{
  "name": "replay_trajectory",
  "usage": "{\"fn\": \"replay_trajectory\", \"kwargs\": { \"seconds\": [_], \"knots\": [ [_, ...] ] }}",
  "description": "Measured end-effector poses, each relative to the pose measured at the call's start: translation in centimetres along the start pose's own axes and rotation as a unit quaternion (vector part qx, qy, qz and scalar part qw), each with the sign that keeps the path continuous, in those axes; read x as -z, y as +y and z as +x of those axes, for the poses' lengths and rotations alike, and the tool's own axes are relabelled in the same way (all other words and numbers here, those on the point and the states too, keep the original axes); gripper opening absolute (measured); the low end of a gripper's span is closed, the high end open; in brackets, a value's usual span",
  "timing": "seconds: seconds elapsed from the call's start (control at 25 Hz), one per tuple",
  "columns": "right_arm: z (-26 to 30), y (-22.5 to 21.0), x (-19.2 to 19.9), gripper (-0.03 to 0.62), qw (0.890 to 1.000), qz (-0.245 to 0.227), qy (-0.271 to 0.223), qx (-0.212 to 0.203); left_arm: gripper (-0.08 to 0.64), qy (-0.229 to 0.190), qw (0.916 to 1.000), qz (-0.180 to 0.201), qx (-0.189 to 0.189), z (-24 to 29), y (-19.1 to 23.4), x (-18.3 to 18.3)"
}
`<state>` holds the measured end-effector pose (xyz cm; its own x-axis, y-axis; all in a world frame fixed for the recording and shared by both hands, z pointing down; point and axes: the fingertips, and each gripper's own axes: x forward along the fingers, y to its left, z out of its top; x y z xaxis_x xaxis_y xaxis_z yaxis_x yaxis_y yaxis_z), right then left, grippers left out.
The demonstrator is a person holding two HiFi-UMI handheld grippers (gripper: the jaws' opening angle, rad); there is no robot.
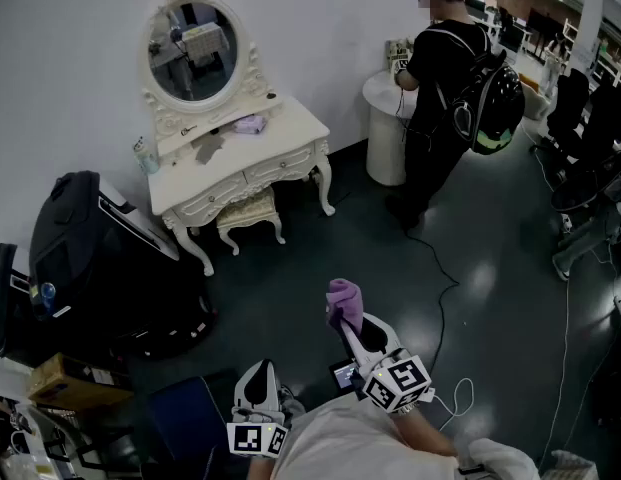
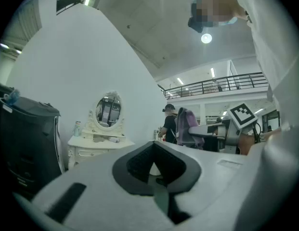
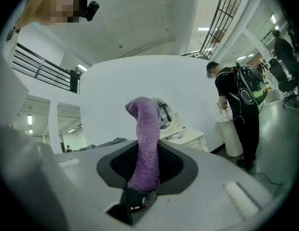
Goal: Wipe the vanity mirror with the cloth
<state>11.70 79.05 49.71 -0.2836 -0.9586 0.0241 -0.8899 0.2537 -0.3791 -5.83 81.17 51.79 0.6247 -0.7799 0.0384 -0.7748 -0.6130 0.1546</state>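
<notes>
Dark floor point(image 1: 490, 298), white wall point(image 1: 80, 78) behind. Bulky black unit point(image 1: 110, 258) stands at the left, just beside the white dressing table point(image 1: 290, 133), which is against the wall. Another person point(image 1: 445, 98) in black with a backpack point(image 1: 490, 103) stands at right, facing a round white stand point(image 1: 383, 138), well apart from the dressing table. Oval mirror point(image 1: 195, 53) in an ornate white frame sits upright on the back of the dressing table; also seen small in the left gripper view point(image 2: 109, 110). Padded stool point(image 1: 248, 213) is tucked under the table front.

Both grippers are low in the head view, near the wearer's body and far from the mirror. Right gripper point(image 1: 348, 330) points toward the table, its fingers pinching a purple cloth point(image 1: 343, 298); in the right gripper view the cloth point(image 3: 147, 138) stands up between the pads point(image 3: 121, 163) and flops over at the top, partly covering the mirror behind. Left gripper point(image 1: 258, 378) sits lower and to the left, fingers pressed together with nothing between them, confirmed in its own view point(image 2: 156, 165).

Small stuff on the tabletop: bottle point(image 1: 143, 155) at the left edge, grey rag-like item point(image 1: 208, 146) mid-top, pale item point(image 1: 250, 124) near the mirror base, too small to identify.
</notes>
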Motion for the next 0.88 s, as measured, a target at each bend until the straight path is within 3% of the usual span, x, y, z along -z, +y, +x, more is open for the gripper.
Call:
{"fn": "replay_trajectory", "kwargs": {
  "seconds": [0.2,0.44,0.88],
  "knots": [
    [-1.1,1.4,0.0,0.101,0.999,-0.039,-0.008,0.015,0.003,-0.028,0.9996,-0.009,-0.001,0.1,1.3,-1.2],
    [-0.8,6.1,2.5,0.101,0.999,-0.026,0.019,0.02,0.003,-0.016,0.9995,-0.024,0.011,-3.4,3.7,-0.7],
    [3.1,15.4,6.8,0.101,0.999,-0.039,0.028,0.0,0.003,-0.032,0.999,-0.022,-0.022,-9.5,14.2,-1.5]
  ]
}}
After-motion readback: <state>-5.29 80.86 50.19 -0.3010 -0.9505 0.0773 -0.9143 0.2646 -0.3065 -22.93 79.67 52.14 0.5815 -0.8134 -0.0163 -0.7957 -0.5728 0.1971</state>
